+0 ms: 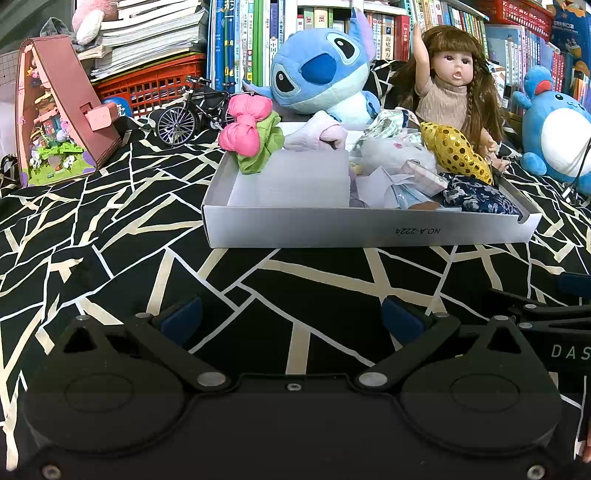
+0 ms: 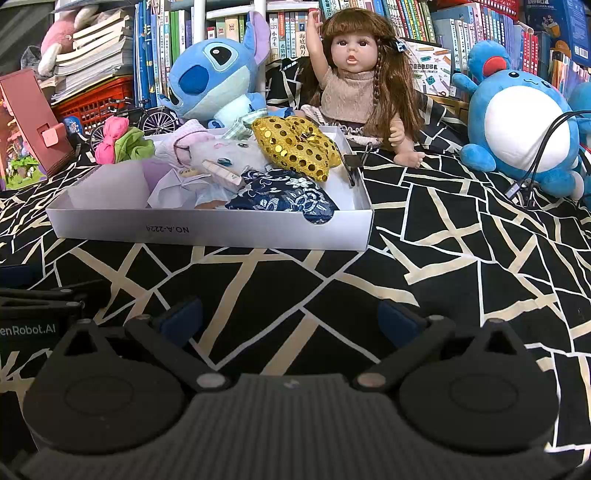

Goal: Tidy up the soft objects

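Both of my hand-held grippers are hovering low over the black patterned cloth (image 1: 303, 280), side by side, pointing at the box (image 1: 369, 230). My left hand-held gripper (image 1: 293, 319) is standing wide with nothing between its blue pads (image 1: 183, 319). My right hand-held gripper (image 2: 288, 319) is also spread wide and carrying nothing.

A broad strip of bare cloth is lying between my fingertips and the box's near wall. More open cloth is running to the right of the box (image 2: 207, 230), up to the blue plush (image 2: 517, 129) and a cable (image 2: 535, 162).

The soft things are sitting in the box, crowded to its right half: a gold pouch (image 1: 456, 153), a navy floral pouch (image 1: 476, 197), a pale plush (image 1: 395, 155). The left half is showing bare white floor. A pink bow (image 1: 243, 125) with green fabric is resting on the far left rim.

Behind the box, Stitch (image 1: 325, 77) and the doll (image 1: 450, 96) are leaning against the bookshelf (image 1: 251, 33). A toy bicycle (image 1: 195, 110) and a pink house (image 1: 55, 114) are standing at the far left.
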